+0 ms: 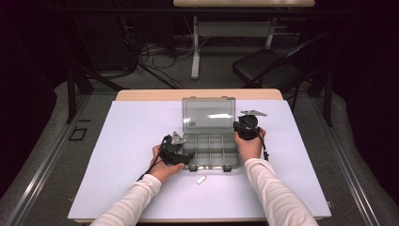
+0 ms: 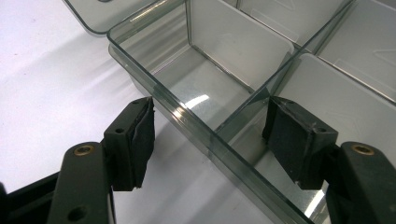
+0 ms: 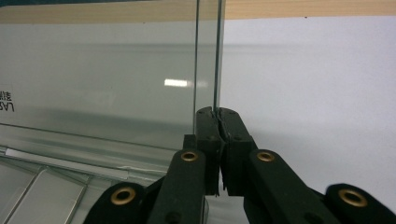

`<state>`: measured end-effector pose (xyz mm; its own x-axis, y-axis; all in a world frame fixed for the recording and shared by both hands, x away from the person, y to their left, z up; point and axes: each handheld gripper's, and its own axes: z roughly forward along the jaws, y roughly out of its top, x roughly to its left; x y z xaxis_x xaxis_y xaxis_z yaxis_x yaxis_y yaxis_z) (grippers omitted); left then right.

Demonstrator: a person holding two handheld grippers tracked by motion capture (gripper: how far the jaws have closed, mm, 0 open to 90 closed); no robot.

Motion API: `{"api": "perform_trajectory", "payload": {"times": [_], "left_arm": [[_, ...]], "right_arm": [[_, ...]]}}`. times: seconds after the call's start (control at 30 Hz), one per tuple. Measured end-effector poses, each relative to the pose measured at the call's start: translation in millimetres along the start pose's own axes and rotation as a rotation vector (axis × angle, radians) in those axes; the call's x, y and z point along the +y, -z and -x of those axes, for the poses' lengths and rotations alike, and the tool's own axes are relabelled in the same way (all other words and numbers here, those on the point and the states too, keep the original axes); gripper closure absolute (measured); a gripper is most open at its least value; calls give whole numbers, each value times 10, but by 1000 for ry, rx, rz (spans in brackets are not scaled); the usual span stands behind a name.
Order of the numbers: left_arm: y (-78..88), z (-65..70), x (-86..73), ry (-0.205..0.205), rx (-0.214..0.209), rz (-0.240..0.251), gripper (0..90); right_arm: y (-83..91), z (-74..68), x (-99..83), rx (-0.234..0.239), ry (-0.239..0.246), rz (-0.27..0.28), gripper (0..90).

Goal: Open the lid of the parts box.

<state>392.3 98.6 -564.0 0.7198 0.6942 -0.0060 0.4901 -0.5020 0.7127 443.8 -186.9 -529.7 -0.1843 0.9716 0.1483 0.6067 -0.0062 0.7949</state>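
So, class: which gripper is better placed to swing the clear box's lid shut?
The right gripper: its jaws already pinch the upright lid edge. The left gripper merely straddles the box wall.

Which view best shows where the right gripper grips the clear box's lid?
The right gripper view: the right gripper is shut on the lid edge. The high view shows the raised lid whole but small; the left gripper view shows just its corner.

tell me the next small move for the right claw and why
Probably swing the lid forward and down onto the box. The right claw is shut on the upright lid's side edge, while the left claw straddles the box's near wall, pads apart from it, placed to steady it. The compartments look empty.
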Motion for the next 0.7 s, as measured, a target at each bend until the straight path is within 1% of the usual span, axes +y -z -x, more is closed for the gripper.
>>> {"api": "perform_trajectory", "payload": {"times": [0.23,0.7], "left_arm": [[1,0,0,0,0,-1,339],[2,1,-2,4,-1,0,340]], "right_arm": [[-50,5,4,-6,-2,-17,887],[-130,21,-41,-9,-2,-46,890]]}}
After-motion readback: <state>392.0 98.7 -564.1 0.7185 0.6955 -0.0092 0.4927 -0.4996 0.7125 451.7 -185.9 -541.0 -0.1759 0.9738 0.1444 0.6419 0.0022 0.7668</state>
